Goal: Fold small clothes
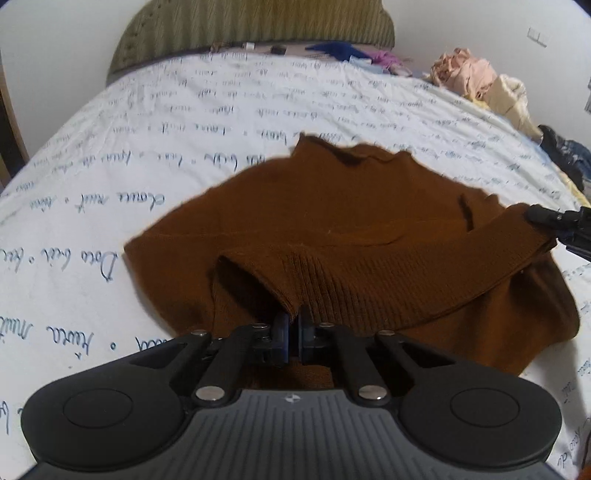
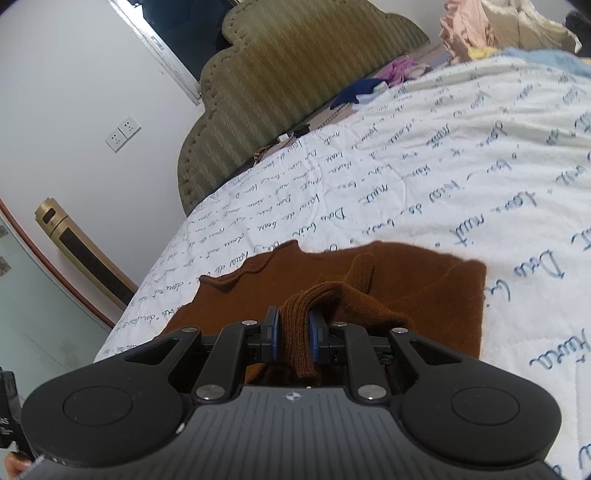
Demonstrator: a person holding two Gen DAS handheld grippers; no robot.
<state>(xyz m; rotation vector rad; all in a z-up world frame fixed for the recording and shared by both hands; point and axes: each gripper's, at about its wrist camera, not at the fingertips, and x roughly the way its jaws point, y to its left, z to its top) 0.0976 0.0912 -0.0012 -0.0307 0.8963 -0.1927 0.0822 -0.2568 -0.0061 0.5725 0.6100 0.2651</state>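
**A:** Both claws are on the sweater (image 1: 332,221) here. It lies spread across the bed (image 1: 184,122), brown knit, collar pointing toward the headboard (image 1: 251,29). The left claw (image 1: 293,332) is pinched nearly closed on a ribbed edge, fabric squeezed thin between the pads.

**B:** And the right claw (image 2: 293,336) has a thicker bunch, a ribbed cuff by the look of it, jaws a little apart with the knit packed between them. From the left view you see it out at the far right edge of the garment.

**A:** So where does this go wrong?

**B:** I'd say the left grip. It's a thin bite right at the hem, and a stretchy knit can slide out if it's pulled hard. Lose one side mid-fold and the edge lands crooked.

**A:** Uneven lifting too, I'd guess. One claw higher than the other and the body drags and bunches on the quilt (image 2: 443,166).

**B:** Right, that quilt is soft and puckered, white with blue script all over it. It gives underneath, so creases won't press flat easily.

**A:** Around the room?

**B:** Olive padded headboard, white wall with sockets (image 2: 123,133), a gold tower unit (image 2: 81,251) standing beside the bed. A clothes pile (image 1: 476,77) sits at the far right corner, and a few bits of blue and purple fabric lie near the headboard, well apart from the sweater.
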